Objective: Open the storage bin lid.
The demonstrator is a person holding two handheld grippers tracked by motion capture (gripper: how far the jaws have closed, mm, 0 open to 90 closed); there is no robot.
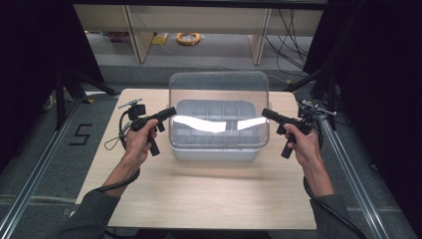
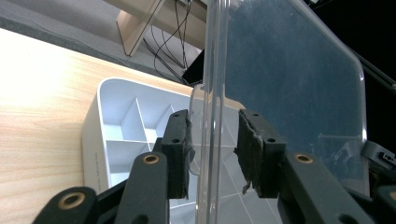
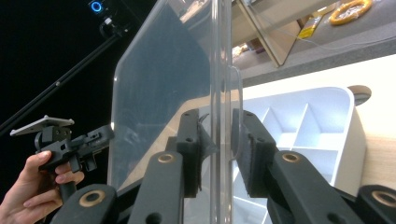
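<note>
A clear plastic lid [image 1: 219, 84] hangs tilted just above a pale grey compartment box [image 1: 216, 152] in the middle of the wooden table [image 1: 209, 199]. My left gripper [image 1: 171, 112] is shut on the lid's left edge, and my right gripper [image 1: 264, 113] is shut on its right edge. In the left gripper view the pads [image 2: 212, 149] clamp the lid [image 2: 289, 84], with the box [image 2: 107, 121] open below. The right gripper view has its jaws [image 3: 218, 149] pinching the lid's [image 3: 159, 84] side tab above the box [image 3: 327, 121]. Through the lid I see the left gripper [image 3: 100, 135] in a hand.
Wooden shelf legs stand beyond the table's far edge, with a yellow cable coil [image 1: 188, 38] on the floor there. Metal rails and dark stands flank both sides of the table. A "5" mark [image 1: 82, 133] is on the floor at the left.
</note>
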